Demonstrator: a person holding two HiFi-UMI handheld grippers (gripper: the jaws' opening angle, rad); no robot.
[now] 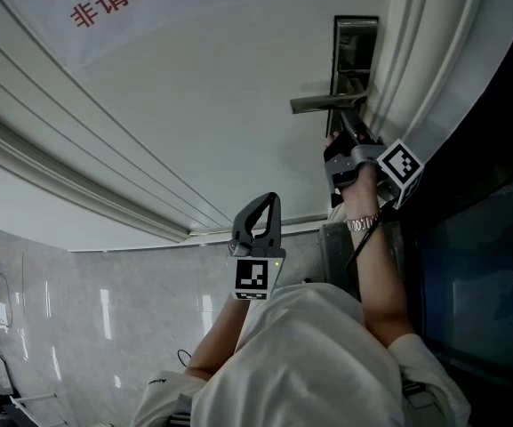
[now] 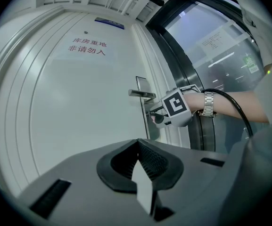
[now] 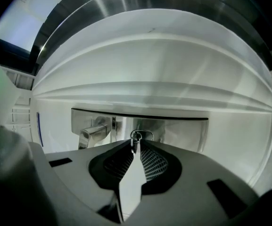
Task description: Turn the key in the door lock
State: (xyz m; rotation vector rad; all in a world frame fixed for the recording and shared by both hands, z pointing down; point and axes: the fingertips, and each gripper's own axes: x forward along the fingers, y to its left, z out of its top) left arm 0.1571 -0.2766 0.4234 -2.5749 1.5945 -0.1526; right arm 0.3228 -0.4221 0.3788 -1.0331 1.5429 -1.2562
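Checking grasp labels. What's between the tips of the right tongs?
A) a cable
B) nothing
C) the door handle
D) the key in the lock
D: in the right gripper view, the right tongs close on the head of the key. The key sticks out of the lock plate, and the door handle sits off to one side, untouched.

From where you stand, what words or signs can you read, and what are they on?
"库房重地": red lettering on the white door.
"非请勿入": second red line, same door.
Blue plate above the door: too small to read.
Paper notice on the glass: blurred, unreadable.
Green sign beside it: unreadable.
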